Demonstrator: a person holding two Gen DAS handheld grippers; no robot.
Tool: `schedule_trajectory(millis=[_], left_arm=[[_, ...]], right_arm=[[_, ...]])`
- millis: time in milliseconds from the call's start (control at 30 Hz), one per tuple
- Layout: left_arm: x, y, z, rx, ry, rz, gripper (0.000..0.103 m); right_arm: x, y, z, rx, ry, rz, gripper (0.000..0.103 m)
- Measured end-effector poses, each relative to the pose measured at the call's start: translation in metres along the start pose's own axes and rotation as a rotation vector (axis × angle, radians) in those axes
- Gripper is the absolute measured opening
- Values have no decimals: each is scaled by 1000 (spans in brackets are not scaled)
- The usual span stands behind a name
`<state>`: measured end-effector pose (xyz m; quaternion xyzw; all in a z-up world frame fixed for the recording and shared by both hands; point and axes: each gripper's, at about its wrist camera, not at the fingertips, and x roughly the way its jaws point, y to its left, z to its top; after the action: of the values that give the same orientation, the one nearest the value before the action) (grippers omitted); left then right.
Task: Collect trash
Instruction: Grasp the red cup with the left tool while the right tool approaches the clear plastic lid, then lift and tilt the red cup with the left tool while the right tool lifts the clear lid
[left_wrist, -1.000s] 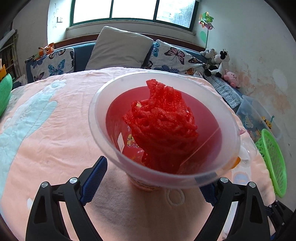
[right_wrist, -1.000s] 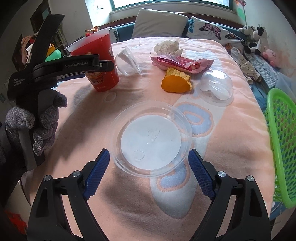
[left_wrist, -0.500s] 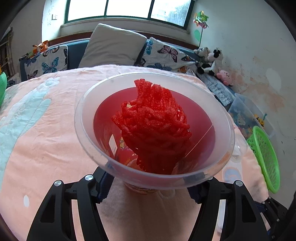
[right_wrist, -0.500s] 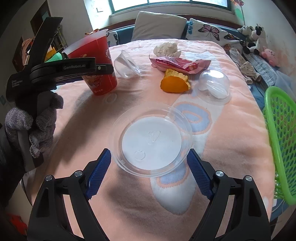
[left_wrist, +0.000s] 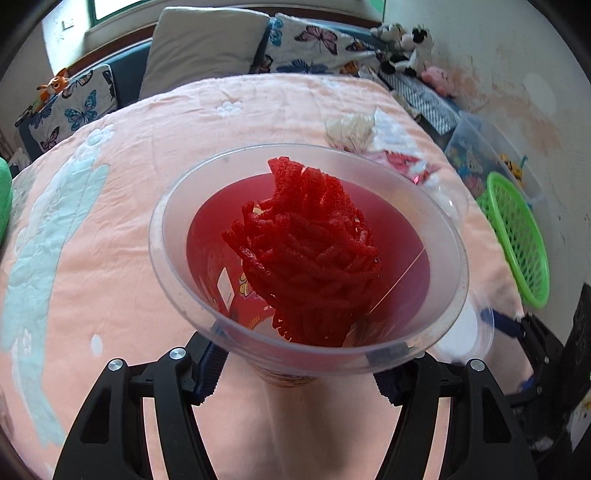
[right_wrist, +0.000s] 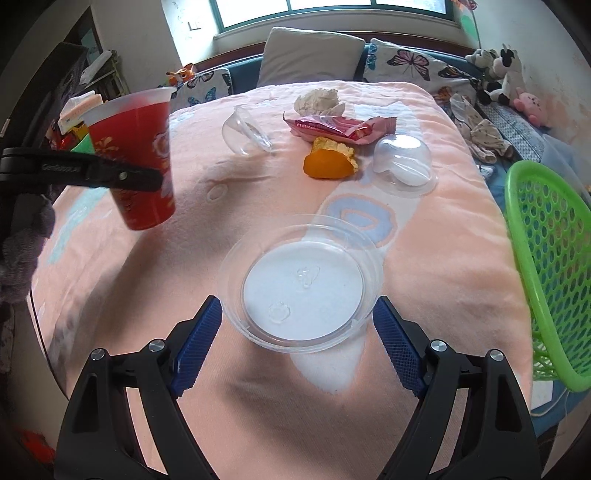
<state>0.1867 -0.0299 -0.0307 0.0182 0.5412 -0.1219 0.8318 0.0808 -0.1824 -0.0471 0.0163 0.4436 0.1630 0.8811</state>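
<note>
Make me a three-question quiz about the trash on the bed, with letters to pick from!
1. Where is the green basket?
A. in the middle of the bed
B. at the right edge of the bed
C. on the pillows

2. What colour is the cup in the left gripper?
A. red
B. blue
C. yellow

3. Is that cup standing on the bed?
A. yes, it stands flat
B. no, it is lifted and tilted
C. it lies on its side

Answers:
1 B, the basket hangs beside the blanket on the right.
2 A, its wall is red with a cloudy rim.
3 B, the right wrist view shows its bottom clear of the blanket, with the gripper clamped round it.
</note>
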Motion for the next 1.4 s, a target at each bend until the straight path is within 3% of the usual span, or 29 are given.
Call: schedule_trajectory(millis=[167, 267, 367, 700, 1100, 1167, 1300, 1400], left_arm=[[-1, -4, -9, 36, 107, -22, 65], [2, -2, -11, 41, 124, -20, 65], [6, -2, -10, 19, 130, -36, 71], [4, -7, -12, 18, 4, -72, 84], [28, -19, -34, 4, -73, -109, 87], [32, -19, -34, -9, -84, -120, 86], [32, -23, -38, -4, -102, -130, 70], [27, -22, -39, -14, -117, -127, 68]], right_arm=[[-4, -4, -3, 8, -1, -3, 83], [-5, -6, -5, 16, -1, -3, 83], [-6, -8, -6, 25, 1, 2, 83], [-5, -11, -7, 32, 5, 2, 83], [-7, -13, -8, 40, -1, -3, 83], [-9, -14, -8, 41, -4, -5, 83], [-14, -18, -9, 50, -13, -9, 83], [-18, -19, -8, 55, -22, -13, 83]])
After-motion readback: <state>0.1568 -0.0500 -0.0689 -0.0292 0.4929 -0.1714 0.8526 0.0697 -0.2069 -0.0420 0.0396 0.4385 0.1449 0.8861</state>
